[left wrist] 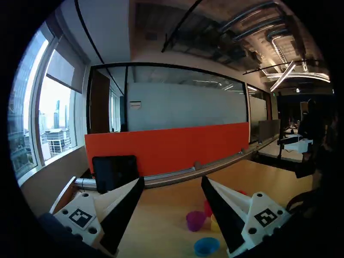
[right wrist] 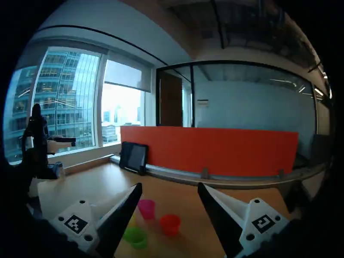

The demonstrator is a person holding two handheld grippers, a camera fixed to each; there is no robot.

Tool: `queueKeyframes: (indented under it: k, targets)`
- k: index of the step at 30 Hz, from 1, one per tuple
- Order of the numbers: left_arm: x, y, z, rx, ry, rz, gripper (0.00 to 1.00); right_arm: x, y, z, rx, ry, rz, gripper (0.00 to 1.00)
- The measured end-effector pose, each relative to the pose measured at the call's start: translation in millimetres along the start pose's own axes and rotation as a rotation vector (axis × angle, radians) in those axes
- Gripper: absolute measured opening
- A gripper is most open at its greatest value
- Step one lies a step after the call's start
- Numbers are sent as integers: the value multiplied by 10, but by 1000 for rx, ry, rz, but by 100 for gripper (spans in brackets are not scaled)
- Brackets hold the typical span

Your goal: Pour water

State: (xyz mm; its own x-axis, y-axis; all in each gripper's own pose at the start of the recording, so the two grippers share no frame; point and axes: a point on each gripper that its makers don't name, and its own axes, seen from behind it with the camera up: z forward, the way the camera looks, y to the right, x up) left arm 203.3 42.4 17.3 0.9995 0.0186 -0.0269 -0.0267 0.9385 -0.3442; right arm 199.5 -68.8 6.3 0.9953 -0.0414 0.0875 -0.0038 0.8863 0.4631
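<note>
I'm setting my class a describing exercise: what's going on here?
A person's two grippers hover over a light wooden desk. The left gripper and the right gripper are both open, holding nothing. Small plastic cups stand ahead on the desk: a purple cup, a blue cup, a red cup and a green cup. Pouring has not begun.

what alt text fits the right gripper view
The right tool, open and empty, hovers over a wooden desk holding a pink cup, a red cup and a green cup. Behind stand an orange partition and a dark tablet.
</note>
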Motion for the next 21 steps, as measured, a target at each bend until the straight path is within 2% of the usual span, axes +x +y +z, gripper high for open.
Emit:
queueKeyframes:
  k: [5, 14, 21]
  targets:
    - [-50, 113, 1, -55, 0, 4, 99, 15, -113, -17, 67, 1, -7, 100]
    - [-131, 261, -33, -133, -16, 20, 99, -127, -264, -3, 144, -31, -38, 100]
    - [-353, 364, -68, -183, -59, 43, 99, -337, -374, -25, 203, -79, -73, 100]
